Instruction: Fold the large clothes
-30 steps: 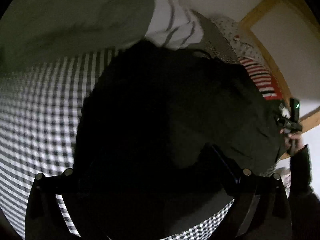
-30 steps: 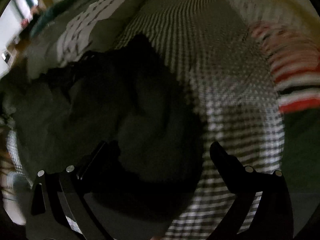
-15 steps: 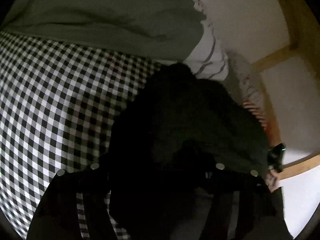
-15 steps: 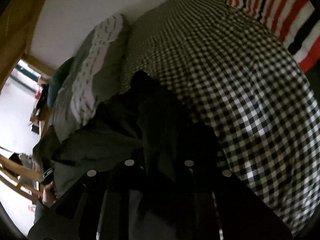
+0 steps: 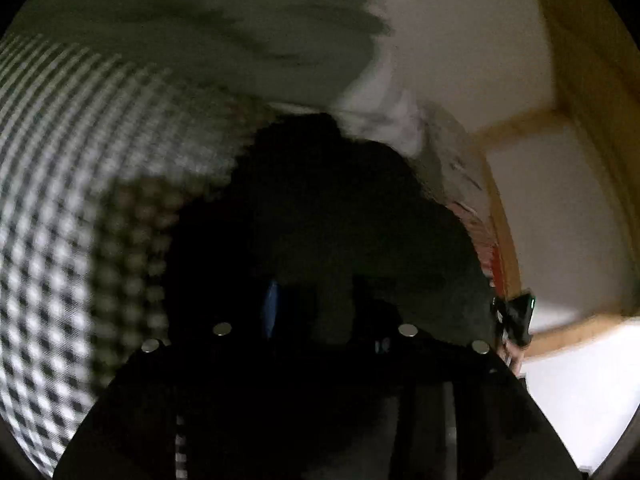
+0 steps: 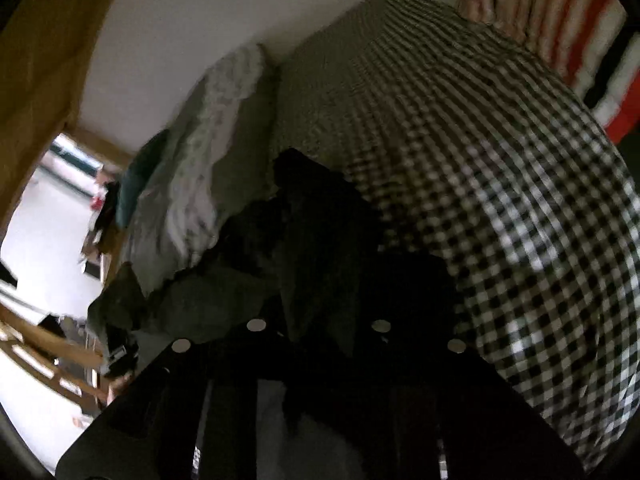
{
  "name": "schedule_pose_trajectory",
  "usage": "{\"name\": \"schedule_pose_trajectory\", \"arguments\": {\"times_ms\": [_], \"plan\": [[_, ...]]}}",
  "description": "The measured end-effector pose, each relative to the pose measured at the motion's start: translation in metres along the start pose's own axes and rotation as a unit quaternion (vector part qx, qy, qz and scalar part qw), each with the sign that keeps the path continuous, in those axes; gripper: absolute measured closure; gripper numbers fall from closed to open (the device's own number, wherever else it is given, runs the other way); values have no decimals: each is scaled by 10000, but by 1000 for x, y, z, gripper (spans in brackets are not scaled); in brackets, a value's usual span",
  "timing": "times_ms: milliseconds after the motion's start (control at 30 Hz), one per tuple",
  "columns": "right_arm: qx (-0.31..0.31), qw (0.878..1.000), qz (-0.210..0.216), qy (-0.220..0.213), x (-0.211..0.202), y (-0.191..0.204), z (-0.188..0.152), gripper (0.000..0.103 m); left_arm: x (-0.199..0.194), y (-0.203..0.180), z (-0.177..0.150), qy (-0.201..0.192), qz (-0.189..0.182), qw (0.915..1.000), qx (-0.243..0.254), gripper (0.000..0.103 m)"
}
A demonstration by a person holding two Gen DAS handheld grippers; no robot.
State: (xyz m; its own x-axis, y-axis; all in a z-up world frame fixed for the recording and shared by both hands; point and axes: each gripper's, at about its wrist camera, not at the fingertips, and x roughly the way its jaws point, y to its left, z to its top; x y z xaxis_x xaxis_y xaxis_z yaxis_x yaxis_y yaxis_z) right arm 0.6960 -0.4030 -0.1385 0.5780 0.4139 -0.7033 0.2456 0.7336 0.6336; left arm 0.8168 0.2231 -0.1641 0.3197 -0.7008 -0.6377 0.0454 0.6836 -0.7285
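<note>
- From my left wrist view, I found the left tongs [image 5: 316, 312] drawn close together with the dark garment [image 5: 340, 220] bunched between them; they were clamped on its cloth.
- From my right wrist view, the right tongs [image 6: 320, 320] were likewise narrowed and gripped a fold of the same dark garment [image 6: 316, 240].
- The garment lay on the checked bedsheet [image 6: 500, 160], heaped rather than flat, with its near edge lifted into both tongs.
- In the left view the checked bedsheet [image 5: 52, 220] showed to the left of the garment; it was blurred.
- Beyond the garment, a grey-green duvet [image 5: 208, 24] lay at the far side, touching or just overlapping the garment's far tip; I could not tell which.
- A patterned pillow [image 6: 216, 128] rested just left of the garment in the right view, against the white wall [image 6: 192, 12].
- A red-and-white striped cloth [image 6: 560, 12] sat well apart from the garment, at the far right of the bedsheet.
- A wooden bed frame [image 5: 516, 128] ran to the right of the garment in the left view.
</note>
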Motion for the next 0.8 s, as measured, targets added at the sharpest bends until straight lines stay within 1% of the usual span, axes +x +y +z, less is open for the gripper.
{"name": "schedule_pose_trajectory", "arguments": {"times_ms": [67, 133, 167, 200, 233, 267, 300, 333, 367, 400, 433, 467, 500, 567, 600, 633, 667, 700, 733, 767, 800], "plan": [[51, 10000, -15, -8, 6, -2, -2, 84, -14, 20, -3, -242, 90, 9994, -239, 69], [-1, 9999, -67, -81, 2, 5, -5, 77, -27, 24, -9, -429, 53, 9986, -290, 68], [10, 10000, -47, -87, -2, 6, -7, 64, -38, 21, -15, -561, 49, 9982, -214, 65], [36, 9998, -75, -155, -13, 9, -11, 37, -52, 16, -22, -683, 12, 9976, -105, 42], [37, 9993, -244, -274, -27, 6, -16, 20, -61, 9, -29, -793, -37, 9968, -11, 7], [-11, 9976, -451, -530, -44, 6, -24, 3, -75, -1, -38, -961, -89, 9953, 120, 6], [-153, 9959, -447, -771, -63, 7, -39, 3, -89, -12, -53, -1163, -187, 9924, 350, 6], [-201, 9961, -344, -789, -73, 6, -50, 3, -99, -23, -69, -1249, -357, 9898, 586, 6], [-132, 9964, -253, -794, -81, 1, -66, 3, -102, -33, -87, -1221, -444, 9883, 795, 6], [-25, 9966, -202, -801, -84, -4, -77, 3, -104, -40, -99, -1211, -423, 9875, 920, 6], [176, 9970, -56, -748, -84, -14, -95, 3, -102, -49, -117, -1206, -271, 9869, 1039, 6], [413, 9974, 68, -587, -79, -24, -111, 3, -97, -55, -127, -1223, -62, 9868, 1060, 6], [639, 9967, 260, -437, -71, -33, -127, 3, -90, -62, -140, -1324, 266, 9851, 1064, 6], [969, 9929, 645, -239, -55, -41, -151, 3, -79, -72, -161, -1705, 734, 9773, 1020, 6], [1132, 9888, 966, -128, -41, -43, -164, 3, -75, -75, -166, -1834, 771, 9750, 992, 6], [1224, 9851, 1195, -166, -33, -42, -173, 3, -70, -76, -174, -2008, 743, 9727, 899, 6], [1204, 9839, 1288, -283, -28, -38, -177, 3, -64, -76, -179, -2118, 727, 9717, 759, 6], [1098, 9842, 1334, -394, -26, -32, -178, 3, -62, -71, -187, -2234, 634, 9716, 446, 6], [1087, 9824, 1448, -459, -24, -29, -178, 3, -60, -65, -191, -2247, 471, 9731, 176, 6], [1172, 9768, 1721, -505, -20, -26, -176, 3, -56, -51, -197, -2214, 227, 9746, -242, 6], [1235, 9719, 1937, -517, -17, -23, -174, 3, -53, -41, -198, -2164, 65, 9748, -544, 6]]}}
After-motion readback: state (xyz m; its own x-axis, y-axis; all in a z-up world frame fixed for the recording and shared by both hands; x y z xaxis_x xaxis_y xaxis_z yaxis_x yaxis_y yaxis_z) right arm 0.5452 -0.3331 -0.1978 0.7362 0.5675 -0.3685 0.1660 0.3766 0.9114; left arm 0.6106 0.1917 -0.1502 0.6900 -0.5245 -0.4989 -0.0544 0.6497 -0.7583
